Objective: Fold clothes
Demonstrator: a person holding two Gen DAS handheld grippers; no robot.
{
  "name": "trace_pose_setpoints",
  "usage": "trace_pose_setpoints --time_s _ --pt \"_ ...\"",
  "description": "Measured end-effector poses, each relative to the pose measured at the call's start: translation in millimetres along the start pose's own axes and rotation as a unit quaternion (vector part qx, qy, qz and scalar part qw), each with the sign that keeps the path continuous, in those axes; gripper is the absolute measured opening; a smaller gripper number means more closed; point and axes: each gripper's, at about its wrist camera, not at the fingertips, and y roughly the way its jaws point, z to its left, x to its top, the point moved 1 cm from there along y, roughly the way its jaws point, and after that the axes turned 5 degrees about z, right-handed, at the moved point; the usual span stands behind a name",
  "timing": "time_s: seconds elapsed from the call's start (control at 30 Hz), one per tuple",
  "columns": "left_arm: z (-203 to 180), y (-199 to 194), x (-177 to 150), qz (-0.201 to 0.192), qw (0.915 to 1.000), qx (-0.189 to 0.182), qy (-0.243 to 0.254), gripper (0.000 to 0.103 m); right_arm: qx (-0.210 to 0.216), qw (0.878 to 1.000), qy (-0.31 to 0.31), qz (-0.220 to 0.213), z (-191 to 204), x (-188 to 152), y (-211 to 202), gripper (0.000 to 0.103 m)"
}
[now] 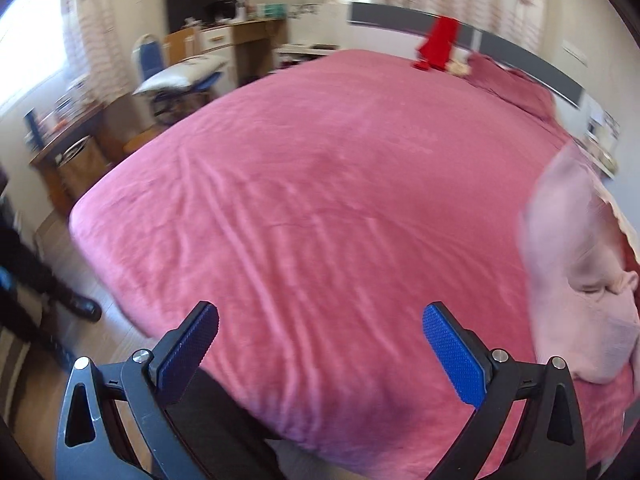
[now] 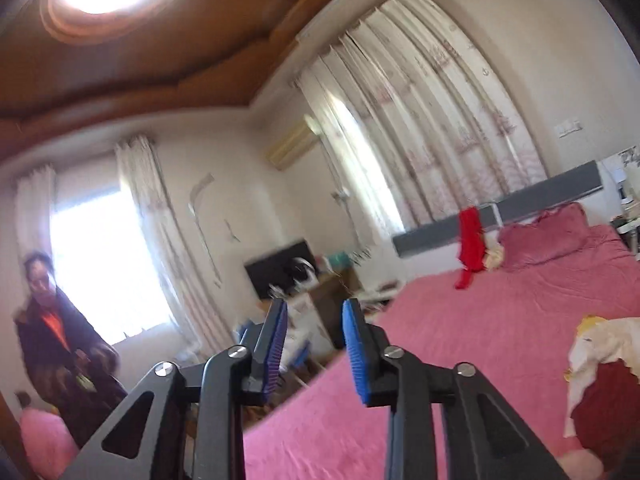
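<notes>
Both grippers are empty above a pink-covered bed (image 1: 320, 200): the left gripper (image 1: 320, 344) has jaws wide apart, the right gripper (image 2: 314, 352) has jaws part open, pointing across the room. A pale pink garment (image 1: 580, 280) lies unfolded at the bed's right edge, probably next to be picked up.

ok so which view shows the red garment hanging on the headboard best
The right wrist view: the red garment is larger there, draped over the grey headboard with its lower end reaching the pink bedspread. The left wrist view shows it too, but smaller, far off and blurred.
</notes>
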Motion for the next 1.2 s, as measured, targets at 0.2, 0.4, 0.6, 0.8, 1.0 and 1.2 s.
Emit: trace_pose_setpoints --time_s 0.2,0.4,0.6,0.8,1.0,1.2 --pt "-8 18 3 0.017 0.9997 0.002 0.015 0.103 -0.149 0.976 -0.001 0.161 -118 -147 61 0.036" --pt "-106 39 12 0.015 0.991 -0.045 0.125 0.103 -0.26 0.916 0.053 0.299 -262 -285 75 0.036" --pt "-219 83 7 0.028 0.9693 -0.109 0.218 0.103 -0.239 0.881 0.069 0.403 -310 -370 81 0.036" --pt "-251 111 -12 0.045 0.9608 -0.11 0.251 0.103 -0.101 0.853 0.304 0.413 -305 -438 56 0.037" --pt "-263 114 -27 0.03 0.9473 -0.095 0.304 0.103 -0.131 0.818 0.468 0.308 -334 -488 28 0.035" --pt "-255 108 -30 0.02 0.945 -0.108 0.308 0.103 -0.157 0.798 0.537 0.224 -329 -481 -8 0.037"
